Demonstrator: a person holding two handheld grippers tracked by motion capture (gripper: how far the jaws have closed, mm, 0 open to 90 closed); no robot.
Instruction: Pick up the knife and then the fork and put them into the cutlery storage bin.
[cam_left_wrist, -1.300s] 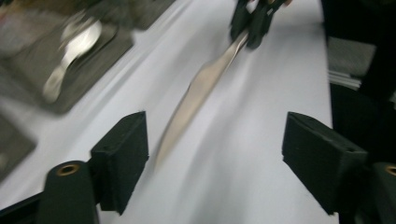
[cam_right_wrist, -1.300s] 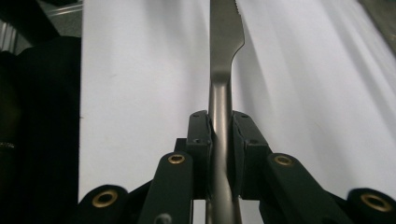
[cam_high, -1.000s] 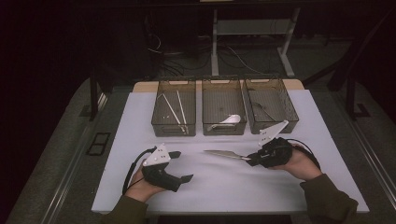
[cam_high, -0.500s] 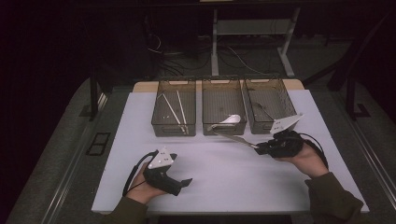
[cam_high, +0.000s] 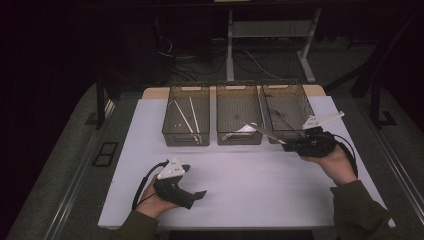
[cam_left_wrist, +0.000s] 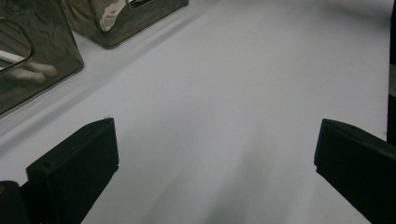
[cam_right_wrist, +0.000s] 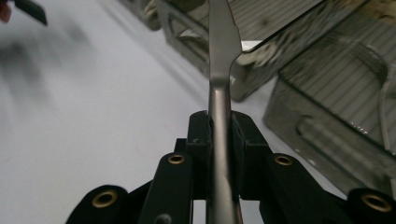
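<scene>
**Right gripper holds a knife over the bins**

The right gripper (cam_high: 292, 145) is clamped on the handle of a metal table knife (cam_high: 262, 131); in the right gripper view the jaws press both sides of the knife's (cam_right_wrist: 221, 93) handle. The blade reaches out over the front wall of the middle bin (cam_high: 239, 137), one of three clear bins set along the table's (cam_high: 260, 185) far edge. The right bin (cam_high: 287, 100) stands just behind the gripper, and the left bin (cam_high: 186, 136) holds pale chopsticks (cam_high: 192, 114). The left gripper (cam_high: 200, 194) rests near the table's front left corner, jaws spread wide with nothing between them.
</scene>
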